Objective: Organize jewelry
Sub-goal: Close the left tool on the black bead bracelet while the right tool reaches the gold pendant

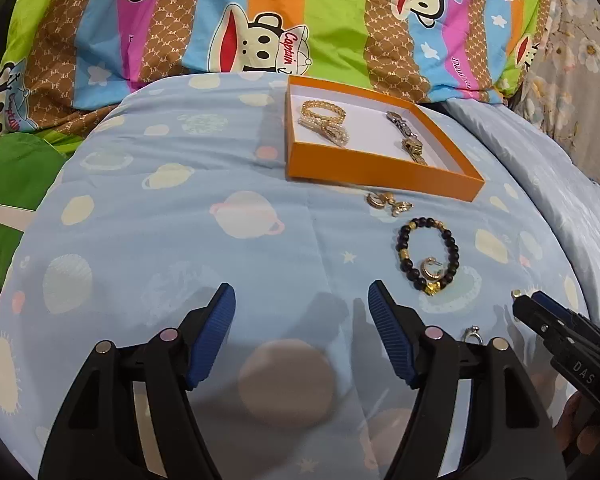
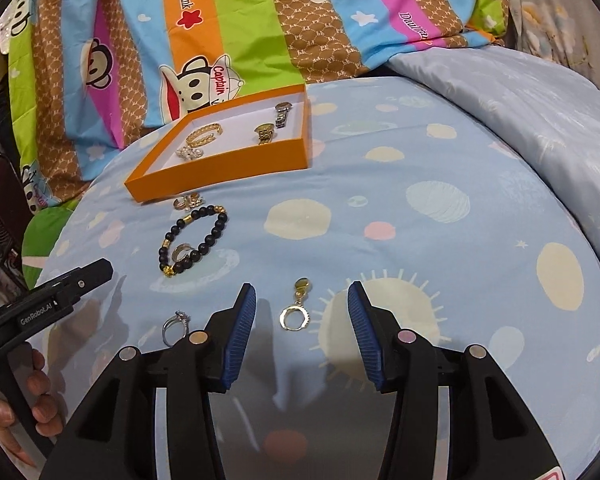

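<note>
An orange box [image 1: 376, 178] [image 2: 220, 168] on the blue bedspread holds gold chain bracelets [image 1: 322, 114] [image 2: 204, 134] and two watches [image 1: 406, 134] [image 2: 282, 114]. In front of it lie small gold earrings [image 1: 388, 202] [image 2: 188, 202], a black bead bracelet [image 1: 428, 254] [image 2: 194, 240] with a gold earring inside it, and a silver ring [image 2: 176, 324] [image 1: 472, 334]. A gold hoop earring [image 2: 296, 310] lies between my open right gripper's [image 2: 302, 298] fingers. My left gripper [image 1: 302, 300] is open and empty over bare bedspread, left of the bracelet.
A bright striped monkey-print quilt [image 1: 260, 20] [image 2: 240, 20] is bunched behind the box. A pale blue folded blanket [image 2: 520, 92] lies at the right. The other gripper shows at each view's edge [image 1: 560, 332] [image 2: 52, 296].
</note>
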A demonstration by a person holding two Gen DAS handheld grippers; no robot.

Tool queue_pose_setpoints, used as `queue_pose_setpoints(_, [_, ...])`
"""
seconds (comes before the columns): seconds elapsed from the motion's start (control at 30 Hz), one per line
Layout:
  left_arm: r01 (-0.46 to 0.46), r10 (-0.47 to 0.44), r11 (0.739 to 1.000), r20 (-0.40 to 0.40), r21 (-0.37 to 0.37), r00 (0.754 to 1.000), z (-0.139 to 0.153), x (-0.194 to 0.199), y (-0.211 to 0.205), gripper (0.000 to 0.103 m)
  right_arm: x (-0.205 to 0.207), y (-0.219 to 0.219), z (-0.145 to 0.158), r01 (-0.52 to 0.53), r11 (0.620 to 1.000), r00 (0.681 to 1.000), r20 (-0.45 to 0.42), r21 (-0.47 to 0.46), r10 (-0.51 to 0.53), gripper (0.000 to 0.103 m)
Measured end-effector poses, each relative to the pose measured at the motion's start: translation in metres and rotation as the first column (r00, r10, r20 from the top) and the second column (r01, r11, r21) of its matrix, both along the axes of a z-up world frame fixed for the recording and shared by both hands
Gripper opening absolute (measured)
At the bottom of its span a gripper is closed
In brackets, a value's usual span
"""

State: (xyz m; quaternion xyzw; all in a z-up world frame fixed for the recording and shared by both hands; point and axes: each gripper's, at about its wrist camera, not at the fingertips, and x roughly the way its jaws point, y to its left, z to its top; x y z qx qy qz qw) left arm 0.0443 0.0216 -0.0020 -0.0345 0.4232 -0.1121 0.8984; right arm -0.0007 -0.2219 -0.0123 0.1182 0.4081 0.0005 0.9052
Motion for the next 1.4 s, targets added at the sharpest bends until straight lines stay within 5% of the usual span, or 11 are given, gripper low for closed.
queue_pose_setpoints(0.43, [0.028, -0.028, 0.999, 0.015, 0.029, 0.999, 0.0, -0.003, -0.009, 0.074, 0.01, 0.004, -0.004, 0.002, 1.0, 1.0, -0.024, 0.009, -0.002, 0.036])
queue_pose_setpoints(0.6, [0.027, -0.027, 0.999, 0.006, 0.017, 1.0, -0.001, -0.003, -0.008, 0.074, 0.012, 0.004, -0.005, 0.009, 1.0, 0.999, -0.034, 0.003, -0.009, 0.017])
queue_pose_setpoints(0.8, [0.042, -0.042, 0.999, 0.007, 0.016, 0.999, 0.0, -0.002, -0.013, 0.074, 0.012, 0.001, -0.006, 0.017, 1.0, 0.999, -0.035, 0.015, -0.016, 0.011])
queue_pose_setpoints(0.97, [0.058, -0.06, 0.996, -0.039, -0.061, 0.997, -0.003, 0.006, -0.021, 0.074, 0.011, 0.001, -0.006, 0.017, 1.0, 0.999, -0.035, 0.015, -0.016, 0.01])
queue_pose_setpoints(1.4, [0.1, -0.102, 0.993, -0.042, -0.056, 0.994, -0.002, 0.037, -0.062, 0.07, 0.011, 0.001, -0.005, 0.017, 0.999, 0.999, -0.033, 0.028, -0.016, 0.01])
